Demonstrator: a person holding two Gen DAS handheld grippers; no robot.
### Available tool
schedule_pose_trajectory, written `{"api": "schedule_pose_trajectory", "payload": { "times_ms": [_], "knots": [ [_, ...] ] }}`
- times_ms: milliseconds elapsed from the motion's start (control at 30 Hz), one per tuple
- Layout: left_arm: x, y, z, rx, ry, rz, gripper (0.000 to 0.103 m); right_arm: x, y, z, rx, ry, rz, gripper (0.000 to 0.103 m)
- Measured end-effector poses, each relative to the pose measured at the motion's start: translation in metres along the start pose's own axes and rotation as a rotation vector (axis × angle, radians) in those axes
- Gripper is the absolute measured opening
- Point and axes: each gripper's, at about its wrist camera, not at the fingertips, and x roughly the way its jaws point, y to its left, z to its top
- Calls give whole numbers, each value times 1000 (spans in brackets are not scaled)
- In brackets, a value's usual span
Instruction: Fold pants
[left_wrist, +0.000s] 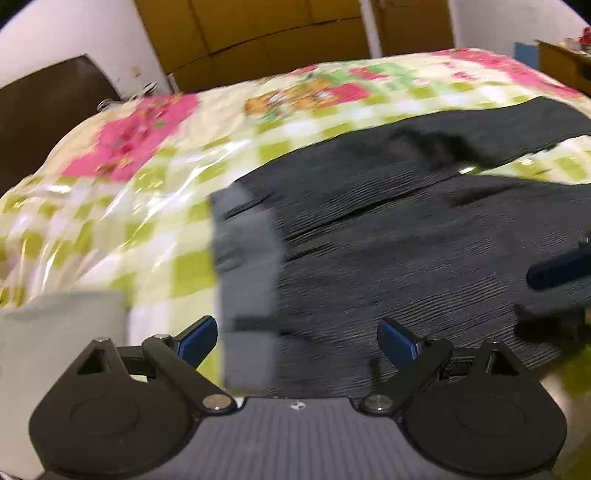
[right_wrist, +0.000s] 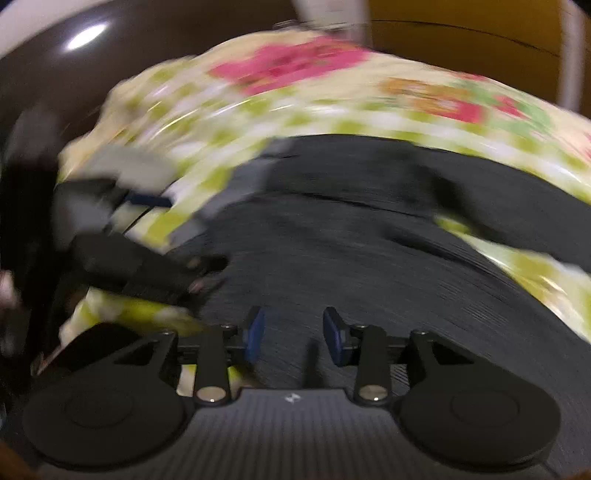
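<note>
Pants (left_wrist: 388, 236) lie flat on the bed (left_wrist: 129, 192), waistband just ahead of the spread, empty left gripper (left_wrist: 297, 339), legs running right. Right view: right gripper (right_wrist: 293, 336), partly spread, hovers over the fabric mid-garment.

Both wrist views low over pants (left_wrist: 406, 236)
</note>
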Motion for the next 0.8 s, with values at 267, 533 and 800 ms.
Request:
{"api": "schedule_pose_trajectory", "payload": {
  "times_ms": [267, 533, 800],
  "knots": [
    [28, 26, -24, 45, 19, -144, 103, 64, 59, 9, -206, 96, 65, 46],
    [36, 48, -30, -18, 77, -289, 100, 72, 72, 7, -369, 141, 3, 46],
    [42, 55, -29, -25, 82, -304, 89, 90, 92, 12, -394, 156, 4, 38]
  ]
}}
